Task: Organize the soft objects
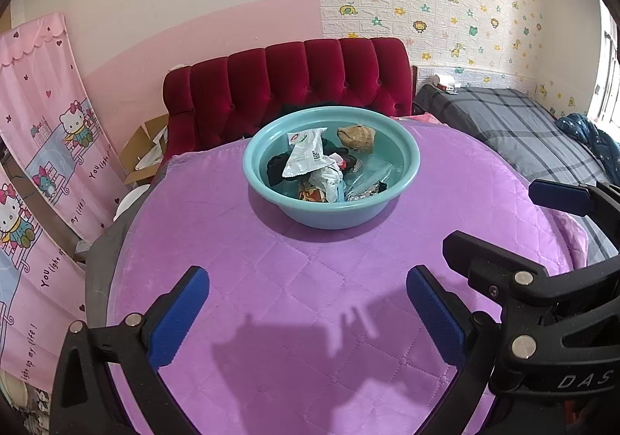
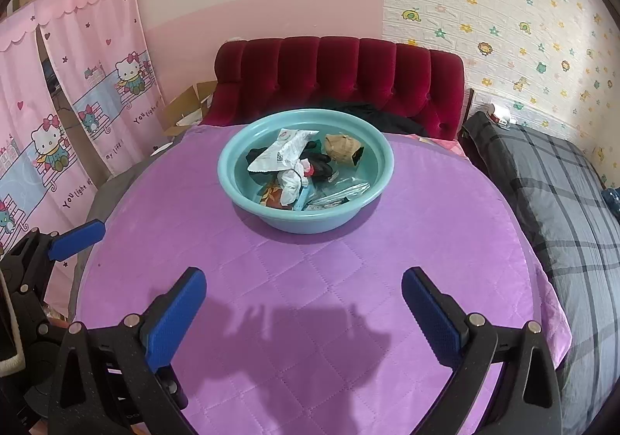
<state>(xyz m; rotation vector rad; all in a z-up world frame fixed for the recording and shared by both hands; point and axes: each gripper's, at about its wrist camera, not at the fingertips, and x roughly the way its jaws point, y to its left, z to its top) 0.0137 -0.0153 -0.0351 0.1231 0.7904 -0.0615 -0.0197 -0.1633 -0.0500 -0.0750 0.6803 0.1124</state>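
Left wrist view: the basin (image 1: pixel 407 179) sits at frame centre on the purple cloth (image 1: pixel 271 272), heaped with soft things. Left gripper (image 1: pixel 308 313) and right gripper (image 2: pixel 304 313) both gape wide, empty, low in frame. Likely sorting looks finished, or unstarted.

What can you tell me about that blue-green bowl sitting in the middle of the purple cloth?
The basin is round, teal, smooth like plastic, with a rolled rim and sloping walls. It stands upright on the quilted purple cloth, toward its far side. Inside lies a loose heap: a white wrapper, a tan pouch, crumpled and clear packets, something black. Neither gripper touches it.
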